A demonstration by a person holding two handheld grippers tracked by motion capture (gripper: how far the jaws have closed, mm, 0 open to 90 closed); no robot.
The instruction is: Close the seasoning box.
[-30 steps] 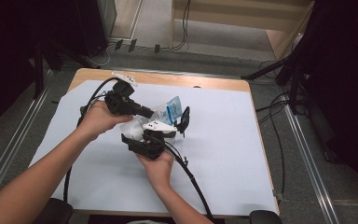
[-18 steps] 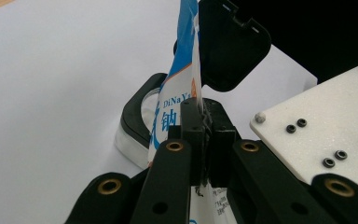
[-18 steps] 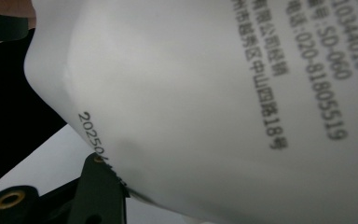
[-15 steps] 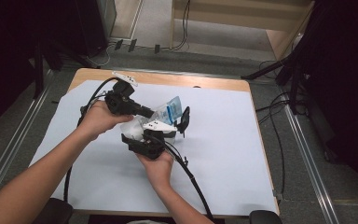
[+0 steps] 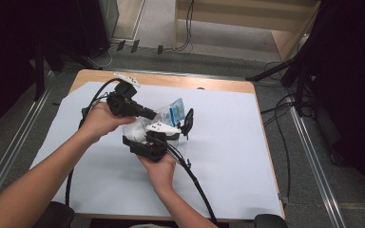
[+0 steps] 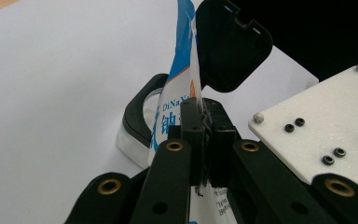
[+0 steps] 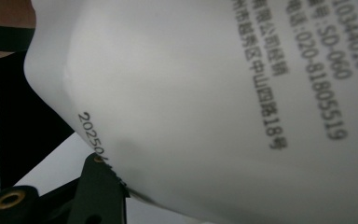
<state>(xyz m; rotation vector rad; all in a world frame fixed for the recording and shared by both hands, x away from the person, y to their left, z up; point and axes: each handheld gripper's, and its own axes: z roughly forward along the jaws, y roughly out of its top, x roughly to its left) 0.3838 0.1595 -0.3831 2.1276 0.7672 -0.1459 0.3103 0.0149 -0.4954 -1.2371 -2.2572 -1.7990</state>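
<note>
A soft white plastic pouch with blue print (image 5: 173, 113) was held above the middle of the white-covered table (image 5: 247, 156), its flat edge pinched between the closed jaws of the left gripper (image 6: 204, 122). The pouch's white back, printed with black characters (image 7: 242, 107), was pressed close against the right gripper (image 5: 158, 137), one black jaw being seen at its lower edge; whether that gripper was clamped on it could not be told. A black hinged lid (image 6: 230, 44) was seen raised just behind the pouch, above a black-rimmed clear container (image 6: 140, 119).
</note>
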